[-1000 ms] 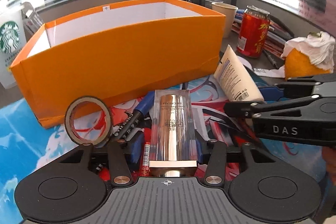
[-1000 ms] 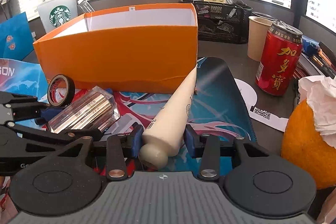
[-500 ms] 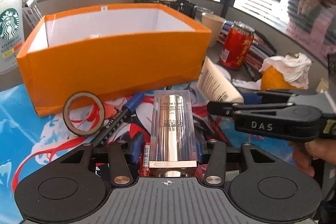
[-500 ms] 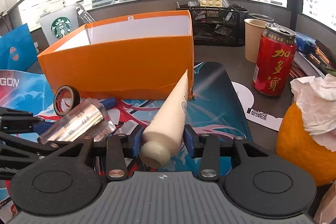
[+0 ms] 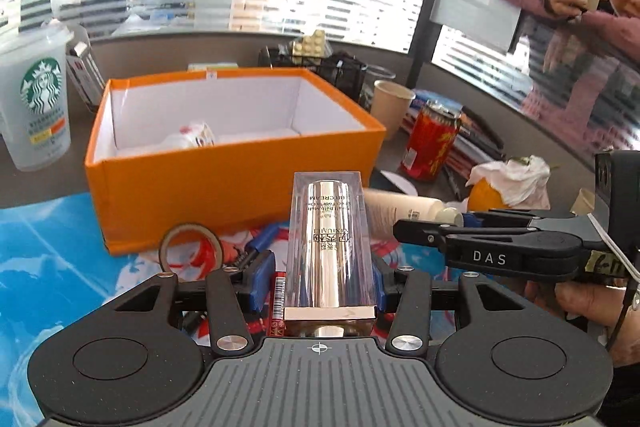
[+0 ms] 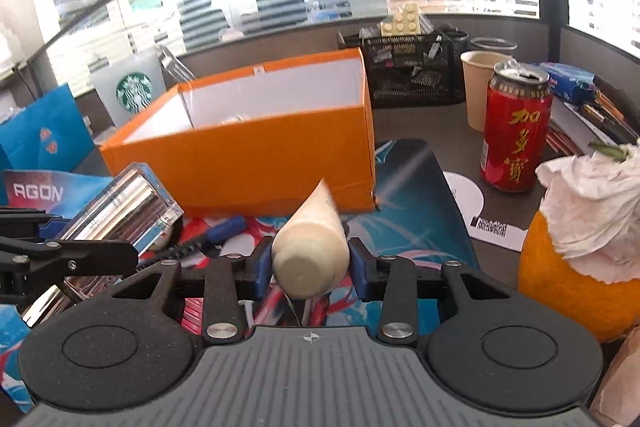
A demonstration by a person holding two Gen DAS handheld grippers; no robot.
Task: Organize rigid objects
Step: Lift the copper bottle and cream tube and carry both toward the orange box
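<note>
Glossy printed mat (image 5: 48,267), matte orange cardboard box (image 5: 224,187), clear acrylic case (image 5: 328,239).

Both wrist cameras are looking forward and downward along their fingers from close above the surface, sharing the orange box (image 5: 240,187) (image 6: 256,155) and red can (image 5: 434,139) (image 6: 514,135).

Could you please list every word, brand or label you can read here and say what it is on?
"DAS": right claw.
"AGON": blue mat.
"BB CREAM": clear cosmetic case; smaller lines are unreadable.
"加多宝": red can.
Starbucks siren logo: plastic cup; small print blurred.
</note>
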